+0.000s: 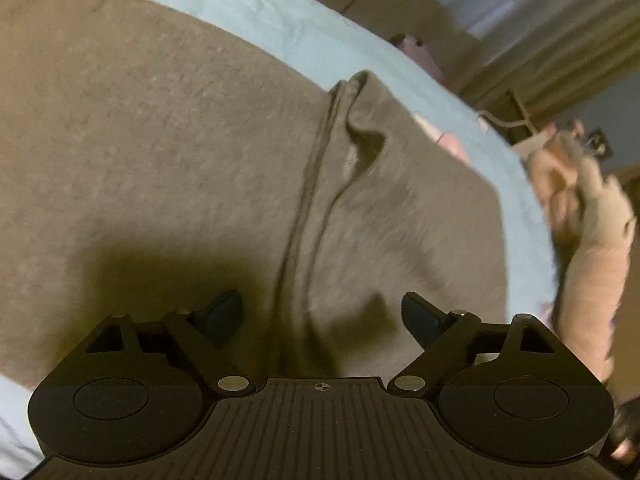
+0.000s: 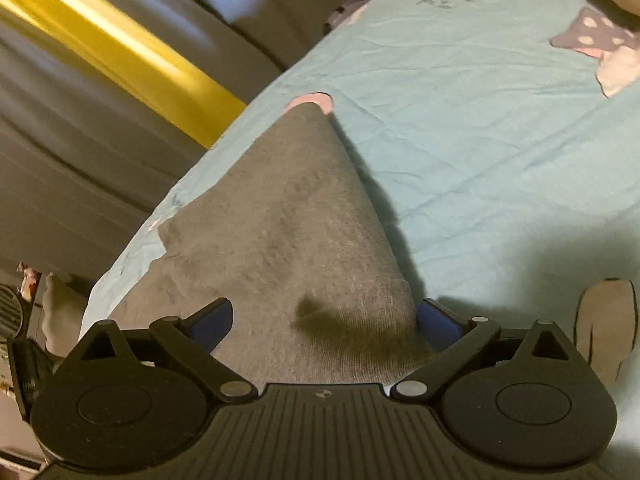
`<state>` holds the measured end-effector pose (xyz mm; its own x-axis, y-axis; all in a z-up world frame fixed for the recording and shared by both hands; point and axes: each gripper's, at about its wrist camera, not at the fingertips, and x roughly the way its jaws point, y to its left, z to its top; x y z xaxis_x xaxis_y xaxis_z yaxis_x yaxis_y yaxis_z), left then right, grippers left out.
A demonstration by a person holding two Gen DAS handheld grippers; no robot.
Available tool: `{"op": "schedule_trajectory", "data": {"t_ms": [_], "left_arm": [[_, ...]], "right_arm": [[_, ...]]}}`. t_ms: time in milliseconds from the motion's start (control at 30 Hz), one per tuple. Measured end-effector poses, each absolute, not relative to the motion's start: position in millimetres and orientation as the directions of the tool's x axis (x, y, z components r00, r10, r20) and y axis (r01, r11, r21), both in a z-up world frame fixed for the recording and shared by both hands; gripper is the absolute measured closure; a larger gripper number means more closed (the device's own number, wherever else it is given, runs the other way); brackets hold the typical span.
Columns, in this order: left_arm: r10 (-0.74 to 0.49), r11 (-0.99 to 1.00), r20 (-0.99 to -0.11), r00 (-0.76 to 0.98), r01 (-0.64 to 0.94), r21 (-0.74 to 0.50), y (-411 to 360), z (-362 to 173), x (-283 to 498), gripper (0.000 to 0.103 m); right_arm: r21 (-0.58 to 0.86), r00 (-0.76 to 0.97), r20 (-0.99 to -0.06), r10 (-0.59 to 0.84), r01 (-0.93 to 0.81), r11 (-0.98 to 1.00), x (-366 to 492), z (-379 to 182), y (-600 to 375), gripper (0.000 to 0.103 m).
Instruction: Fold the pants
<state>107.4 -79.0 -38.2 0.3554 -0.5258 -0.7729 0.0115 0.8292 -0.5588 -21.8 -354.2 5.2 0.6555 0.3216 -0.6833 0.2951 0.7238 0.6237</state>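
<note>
Pants (image 2: 280, 240) fabric lies between the right gripper (image 2: 324, 320) spread fingers.

**Pants spread across the sheet**

The pants (image 1: 168, 152) lie flat on the bed sheet (image 1: 304, 32), which shows past their far and right edges. The left gripper (image 1: 322, 314) hangs over their middle seam. The right gripper (image 2: 326, 320) sits over a narrow stretch of them, with sheet to its right.
</note>
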Motion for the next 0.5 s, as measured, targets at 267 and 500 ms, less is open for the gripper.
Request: {"op": "schedule_trajectory", "data": {"t_ms": [267,500], "left_arm": [[-0.498,0.846,-0.784,0.37,0.007,-0.534,-79,-29,113,0.085],[-0.509,0.837,-0.723,0.468,0.073,-0.542,-50,11,94,0.085]], "right_arm": [[0.647,0.655,-0.678,0.334,0.315,0.694,-24,-1,-360,0.004],[0.632,0.653,-0.682,0.33,0.299,0.715,-24,2,-356,0.004]]}}
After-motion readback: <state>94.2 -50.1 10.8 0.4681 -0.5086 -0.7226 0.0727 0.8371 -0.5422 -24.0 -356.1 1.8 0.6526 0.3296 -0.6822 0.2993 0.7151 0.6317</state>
